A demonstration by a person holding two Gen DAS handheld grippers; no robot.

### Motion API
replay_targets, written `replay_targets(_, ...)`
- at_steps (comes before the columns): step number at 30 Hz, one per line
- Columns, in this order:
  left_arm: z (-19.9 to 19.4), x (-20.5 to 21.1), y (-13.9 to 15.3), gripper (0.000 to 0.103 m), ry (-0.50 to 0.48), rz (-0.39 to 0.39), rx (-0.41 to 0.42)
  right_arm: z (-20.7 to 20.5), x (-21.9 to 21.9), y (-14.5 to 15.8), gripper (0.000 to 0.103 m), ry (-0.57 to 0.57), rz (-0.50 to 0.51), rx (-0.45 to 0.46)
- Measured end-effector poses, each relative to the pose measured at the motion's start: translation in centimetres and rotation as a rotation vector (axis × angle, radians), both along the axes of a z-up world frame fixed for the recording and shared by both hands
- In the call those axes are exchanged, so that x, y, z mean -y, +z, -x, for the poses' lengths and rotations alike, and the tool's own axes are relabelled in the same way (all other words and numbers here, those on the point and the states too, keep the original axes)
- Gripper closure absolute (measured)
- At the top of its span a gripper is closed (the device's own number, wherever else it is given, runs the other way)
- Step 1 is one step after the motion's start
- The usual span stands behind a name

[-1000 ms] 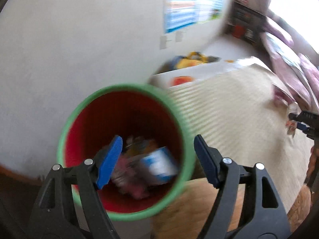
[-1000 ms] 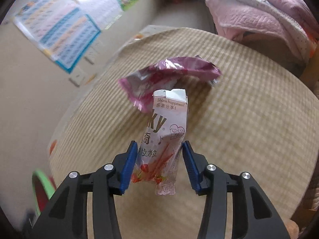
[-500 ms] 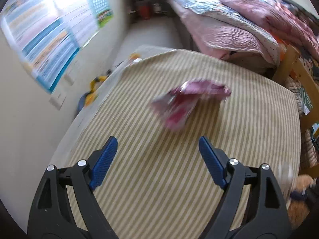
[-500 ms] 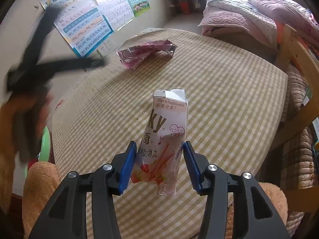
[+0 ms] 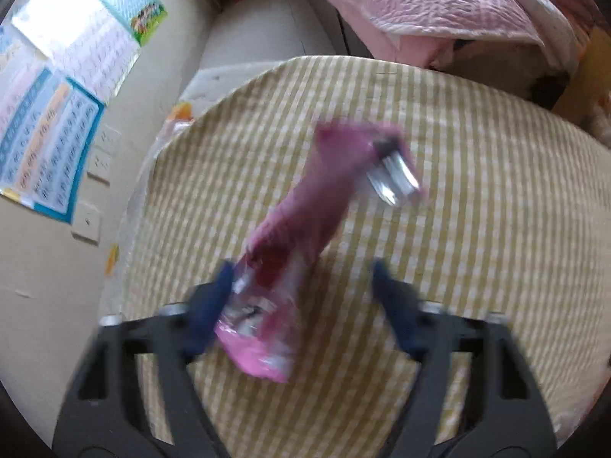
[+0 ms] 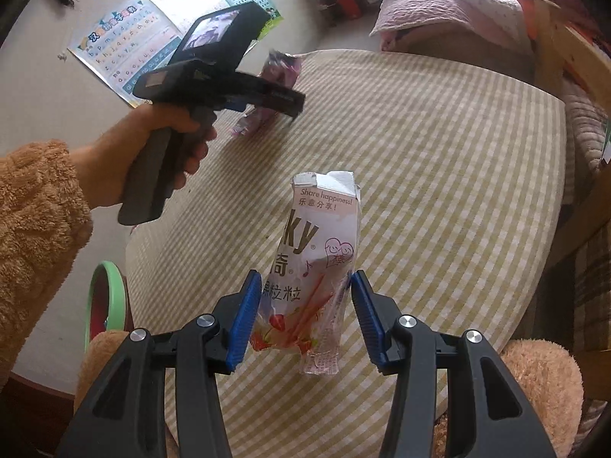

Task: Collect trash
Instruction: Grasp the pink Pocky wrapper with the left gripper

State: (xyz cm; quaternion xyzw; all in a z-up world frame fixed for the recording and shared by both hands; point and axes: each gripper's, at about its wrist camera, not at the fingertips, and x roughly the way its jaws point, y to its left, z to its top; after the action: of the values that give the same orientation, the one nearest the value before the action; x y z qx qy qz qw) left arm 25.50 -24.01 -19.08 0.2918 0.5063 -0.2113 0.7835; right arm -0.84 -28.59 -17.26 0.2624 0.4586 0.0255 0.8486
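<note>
A crumpled pink snack wrapper (image 5: pixel 305 221) lies on the yellow-striped tablecloth (image 5: pixel 477 210). My left gripper (image 5: pixel 301 305) is open around its near end, the wrapper against the left finger. The view is blurred. In the right wrist view the left gripper body (image 6: pixel 214 87) hovers over that wrapper (image 6: pixel 275 72) at the table's far side. My right gripper (image 6: pixel 301 313) is shut on a white and pink Pocky packet (image 6: pixel 317 263) and holds it upright above the table.
A green-rimmed red bin (image 6: pixel 107 305) stands on the floor left of the table. Posters (image 5: pixel 46 122) hang on the wall at left. A bed with pink quilts (image 5: pixel 439 11) is behind the table. A wooden frame (image 6: pixel 573 49) stands at right.
My left gripper swung from over the red bin to the table and has closed in on the pink wrapper. My right gripper has pulled back, still holding the Pocky packet.
</note>
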Motion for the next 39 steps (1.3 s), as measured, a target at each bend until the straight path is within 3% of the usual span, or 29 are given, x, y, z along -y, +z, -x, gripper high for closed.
replay_targets(1,-0.1,-0.2,0.2,0.068,0.016,0.022,-0.017,0.0,0.0,0.0,0.056,0.001,0.000,-0.001)
replay_targets(3,0.0,-0.6,0.4,0.087,0.035,0.034,-0.020,-0.1,-0.2,-0.1,0.056,0.005,0.006,-0.004)
replay_targets(4,0.3,-1.0,0.6,0.089,0.039,0.049,-0.020,-0.2,-0.3,-0.2,0.056,0.007,0.010,-0.005)
replay_targets(13,5.2,-5.9,2.5,0.091,0.058,0.170,-0.086,-0.4,-1.0,-0.1,0.055,0.001,0.055,-0.012)
replay_targets(16,8.6,-9.5,3.3,0.091,0.105,0.223,-0.123,-0.1,-1.5,0.1,0.055,0.002,0.078,-0.009)
replay_targets(22,14.9,-16.0,3.6,0.091,0.234,0.251,-0.196,0.2,-2.4,0.1,0.054,0.012,0.113,-0.025)
replay_targets(30,20.2,-19.4,2.3,0.091,0.342,0.277,-0.212,-0.6,-4.4,-0.2,0.054,0.089,0.153,-0.051)
replay_targets(33,20.5,-19.2,1.8,0.086,0.353,0.273,-0.195,-0.6,-4.9,-0.1,0.054,0.099,0.167,-0.050)
replay_targets(36,20.1,-18.8,1.8,0.059,0.349,0.270,-0.152,-0.6,-5.2,-0.3,0.049,0.105,0.170,-0.057)
replay_targets(39,19.8,-18.7,2.0,0.043,0.340,0.262,-0.102,-0.8,-5.5,-0.4,0.046,0.105,0.167,-0.057)
